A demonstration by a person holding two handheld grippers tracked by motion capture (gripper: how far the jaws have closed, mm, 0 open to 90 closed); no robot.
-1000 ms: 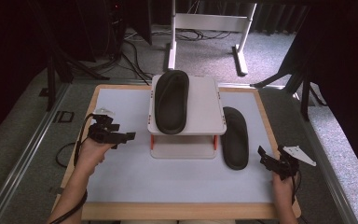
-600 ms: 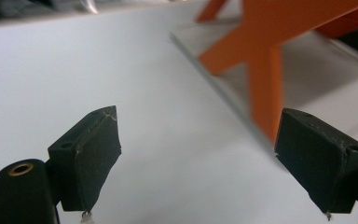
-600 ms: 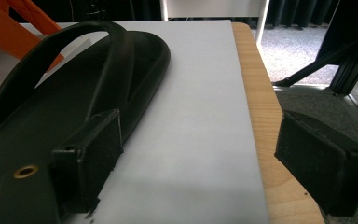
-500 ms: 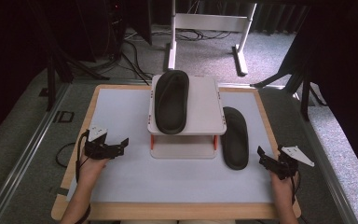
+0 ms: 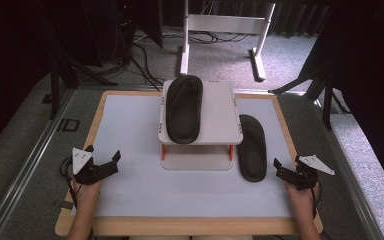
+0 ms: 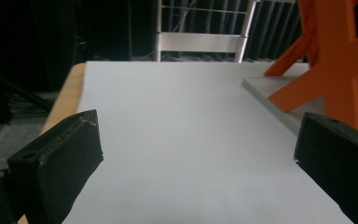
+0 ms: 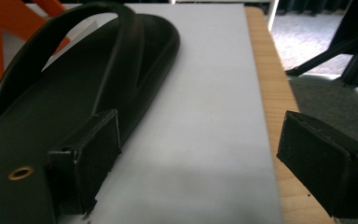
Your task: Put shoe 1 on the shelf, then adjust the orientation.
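Black rubber flip-flop sandal lies flat on the desk, toward the right edge, just beside the white flat-topped stand w/ orange legs, heel end toward the near edge. In the right gripper view the same sandal shows its arched strap; the left jaw of the right tongs stands in front of its near end, contact can't be told.

Right tongs sit near the desk's right edge, close to the near right corner, just beside the sandal's heel end. Jaws wide apart, nothing between them but bare desk surface, one jaw over the wooden border. The hand comes in from the near edge.

Second black flip-flop sandal rests on top of the stand, on its left half, lengthwise front to back.

Left tongs are near the desk's left edge, toward the near left corner, well apart from stand and sandals. Jaws have just been opening and now stand fully apart, w/ nothing between them; the left gripper view has bare grey surface between the pads and an orange stand leg off to the right. Left hand grips it from below.
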